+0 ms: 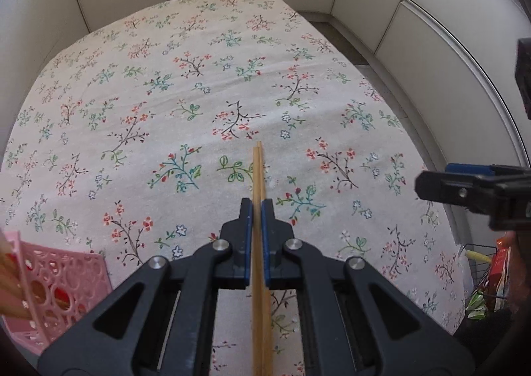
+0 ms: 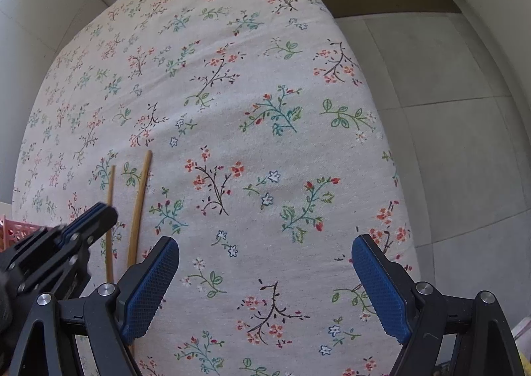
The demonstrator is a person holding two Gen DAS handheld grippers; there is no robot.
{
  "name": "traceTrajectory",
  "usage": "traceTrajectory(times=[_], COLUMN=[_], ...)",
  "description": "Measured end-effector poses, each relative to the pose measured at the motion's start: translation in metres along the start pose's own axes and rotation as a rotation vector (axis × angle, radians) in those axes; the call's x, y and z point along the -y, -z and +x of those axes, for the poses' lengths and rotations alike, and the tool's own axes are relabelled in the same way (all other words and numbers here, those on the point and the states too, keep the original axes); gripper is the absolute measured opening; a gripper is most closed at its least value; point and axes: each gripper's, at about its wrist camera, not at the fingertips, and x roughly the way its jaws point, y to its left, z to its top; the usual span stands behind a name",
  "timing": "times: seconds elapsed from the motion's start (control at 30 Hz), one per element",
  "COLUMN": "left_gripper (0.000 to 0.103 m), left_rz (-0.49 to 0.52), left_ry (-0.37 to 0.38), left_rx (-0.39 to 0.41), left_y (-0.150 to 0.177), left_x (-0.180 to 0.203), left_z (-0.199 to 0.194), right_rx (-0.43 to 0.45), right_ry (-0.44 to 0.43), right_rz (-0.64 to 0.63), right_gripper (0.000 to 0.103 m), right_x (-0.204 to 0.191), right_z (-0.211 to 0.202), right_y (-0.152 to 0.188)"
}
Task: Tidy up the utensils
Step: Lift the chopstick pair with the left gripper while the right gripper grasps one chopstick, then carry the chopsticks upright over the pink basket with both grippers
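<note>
My left gripper (image 1: 255,210) is shut on a pair of wooden chopsticks (image 1: 258,170) that point forward over the floral tablecloth (image 1: 199,84). In the right wrist view the left gripper (image 2: 99,213) shows at the left with the chopsticks (image 2: 141,197) beside it, their tips splayed apart. A pink perforated basket (image 1: 63,280) holding wooden sticks sits at the lower left of the left wrist view. My right gripper (image 2: 265,276) is open and empty above the cloth; it shows at the right edge of the left wrist view (image 1: 428,185).
The pink basket's corner (image 2: 16,230) shows at the left edge. A black wire basket (image 1: 481,276) with packets stands off the table's right side. White cabinet panels (image 1: 431,28) surround the table. Grey floor tiles (image 2: 448,110) lie to the right.
</note>
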Motion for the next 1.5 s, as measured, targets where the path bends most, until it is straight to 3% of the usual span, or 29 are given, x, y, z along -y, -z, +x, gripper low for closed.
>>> traceTrajectory(times=[0.43, 0.8, 0.9, 0.97, 1.13, 1.27, 1.3, 1.4, 1.5], left_gripper=[0.006, 0.006, 0.006, 0.006, 0.006, 0.006, 0.006, 0.006, 0.006], left_rz=[0.05, -0.02, -0.023, -0.027, -0.029, -0.033, -0.035, -0.04, -0.039], left_ry=[0.001, 0.027, 0.036, 0.039, 0.053, 0.06, 0.06, 0.054, 0.04], left_rx=[0.262, 0.344, 0.355, 0.357, 0.353, 0.348, 0.347, 0.348, 0.351], left_y=[0.034, 0.054, 0.056, 0.058, 0.062, 0.062, 0.062, 0.062, 0.063], left_x=[0.004, -0.035, -0.041, -0.046, -0.053, -0.053, -0.053, -0.052, -0.05], left_z=[-0.122, -0.162, -0.168, -0.17, -0.172, -0.173, -0.173, -0.173, -0.173], right_rx=[0.005, -0.033, -0.045, -0.059, -0.02, 0.027, 0.033, 0.035, 0.039], right_ry=[-0.031, -0.014, 0.005, 0.026, 0.052, 0.176, 0.179, 0.168, 0.149], right_rz=[0.008, -0.044, -0.086, -0.082, -0.12, -0.248, -0.262, -0.263, -0.261], right_gripper=[0.089, 0.088, 0.075, 0.056, 0.046, 0.035, 0.033, 0.014, 0.008], right_x=[-0.028, -0.083, -0.101, -0.106, -0.121, -0.141, -0.142, -0.139, -0.132], right_z=[-0.004, 0.04, 0.062, 0.078, 0.091, 0.095, 0.095, 0.093, 0.09], right_y=[0.005, -0.005, -0.013, -0.017, -0.024, -0.017, -0.015, -0.013, -0.009])
